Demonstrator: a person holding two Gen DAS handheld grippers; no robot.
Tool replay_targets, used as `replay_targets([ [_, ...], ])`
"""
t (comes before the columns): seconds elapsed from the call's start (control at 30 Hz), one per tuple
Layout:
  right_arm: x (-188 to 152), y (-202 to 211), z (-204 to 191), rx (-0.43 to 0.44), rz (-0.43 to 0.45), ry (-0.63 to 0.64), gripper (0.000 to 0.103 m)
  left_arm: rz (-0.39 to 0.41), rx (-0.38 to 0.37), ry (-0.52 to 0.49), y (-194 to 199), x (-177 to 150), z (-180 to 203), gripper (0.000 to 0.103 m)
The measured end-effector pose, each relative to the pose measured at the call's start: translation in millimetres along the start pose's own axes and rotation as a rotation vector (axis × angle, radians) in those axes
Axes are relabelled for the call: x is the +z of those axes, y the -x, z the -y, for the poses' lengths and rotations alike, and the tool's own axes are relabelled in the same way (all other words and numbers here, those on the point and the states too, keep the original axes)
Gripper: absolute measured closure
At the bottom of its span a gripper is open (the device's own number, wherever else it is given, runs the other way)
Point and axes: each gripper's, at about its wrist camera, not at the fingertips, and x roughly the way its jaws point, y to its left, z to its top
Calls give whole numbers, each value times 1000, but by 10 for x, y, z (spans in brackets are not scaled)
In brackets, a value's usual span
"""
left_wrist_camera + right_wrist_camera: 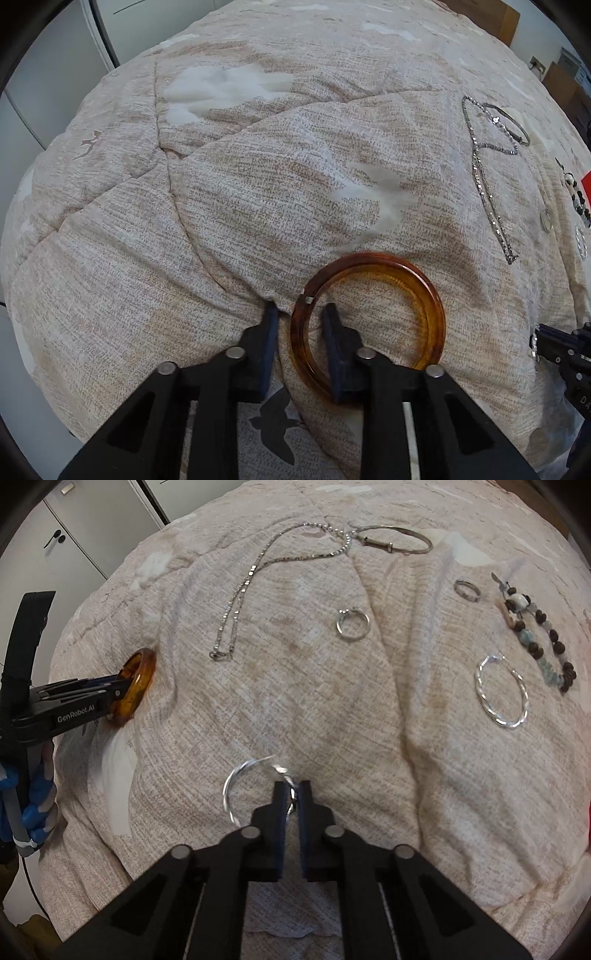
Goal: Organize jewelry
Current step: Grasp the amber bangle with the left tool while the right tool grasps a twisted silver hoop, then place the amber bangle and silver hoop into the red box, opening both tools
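Broadly, we see a bed covered by a beige quilted comforter, soft and puffy, so anything pressed into it will sink and tilt.

Largest of the jewelry is the amber bangle, lying near the comforter's left side. Our left tongs stand apart, one finger outside the ring and one inside, straddling its near wall without clamping. We judge it stiff, smooth and likely slippery, and possibly brittle; a square pinch across the wall suits it best.

Next comes the silver chain necklace, limp and thin, lying in a loose bend toward the far side. It would drape and swing if lifted. Touching its far end is a thin silver bangle.

At the right lie a beaded bracelet, floppy and knobbly, and beside it a twisted silver hoop.

Our right tongs are clamped on a thin wire hoop earring, held low over the near part of the comforter. It looks very light, springy and easy to bend.

Smallest are a small silver hoop at centre and a finger ring, both rigid and hard to grip.
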Motion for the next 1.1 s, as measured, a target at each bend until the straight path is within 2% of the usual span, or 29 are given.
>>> replay_targets([
  [0.07, 0, 19, -14, -7, 9, 3, 99, 8, 12, 2, 4, 10, 17, 92],
  [0.4, -174, 452, -25, -21, 102, -18, 99, 66, 53, 31, 389, -97, 66, 94],
  [0.7, -440, 1108, 132, -46, 226, -85, 99, 139, 27, 21, 937, -283, 153, 94],
  [0.87, -630, 1553, 423, -93, 310, -140, 99, 180, -21, -30, 1259, -213, 522, 94],
  [1.1, -814, 2140, 1123, -208, 397, -228, 99, 235, -103, -153, 1578, 25, 1348, 94],
])
